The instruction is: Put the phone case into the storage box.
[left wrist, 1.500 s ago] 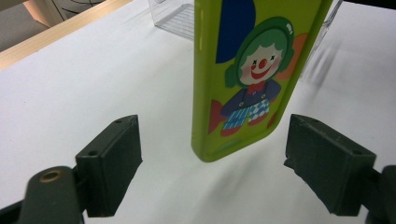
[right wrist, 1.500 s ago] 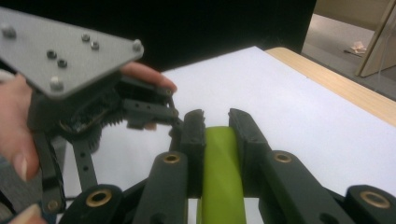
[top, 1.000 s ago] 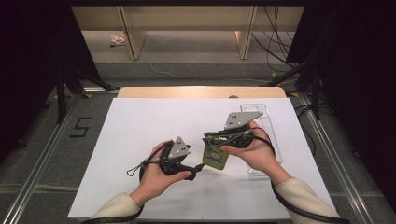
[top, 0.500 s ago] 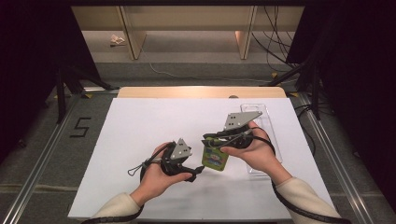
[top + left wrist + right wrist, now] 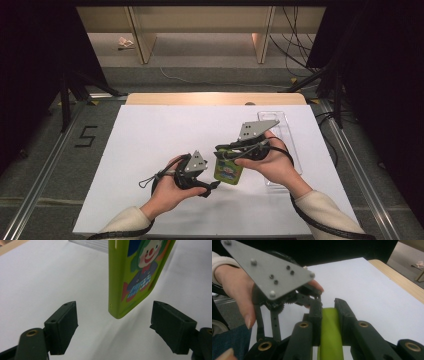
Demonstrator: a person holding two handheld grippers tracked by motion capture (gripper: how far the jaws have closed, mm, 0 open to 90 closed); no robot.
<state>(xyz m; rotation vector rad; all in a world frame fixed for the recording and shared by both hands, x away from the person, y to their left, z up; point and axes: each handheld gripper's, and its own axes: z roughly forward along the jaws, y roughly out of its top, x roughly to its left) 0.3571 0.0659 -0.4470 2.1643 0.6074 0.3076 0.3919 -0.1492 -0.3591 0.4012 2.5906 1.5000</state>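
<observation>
High view: little has changed over the last sec. Right gripper [image 5: 231, 151] holds the green clown case [image 5: 228, 171] in the same spot as before, hanging upright just above the tabletop [image 5: 150, 135], near its middle-right. Left gripper [image 5: 212, 186] has crept a touch closer to the case's lower end, w/ its jaws no narrower or wider than a moment ago. Likely meaning: a handover or two-handed grip is being set up, not yet made.

Left gripper view: jaws wide, the case's bottom corner [image 5: 125, 307] hangs between them but ahead of the pads, touching neither. Right gripper view: jaws clamped tight on the case's green edge [image 5: 329, 335], one pad each side.

Edges & room: clear plastic tray [image 5: 285, 145] lies flat just behind and beside the right hand [image 5: 272, 165], near the tabletop's right edge, so not much slack that way. Left and far sides of the white surface are bare, lots of room there. Case corner sits close to the tabletop, so I'd guess the left jaws should come in level rather than dip. Left hand [image 5: 167, 192] is well inside the near edge.
</observation>
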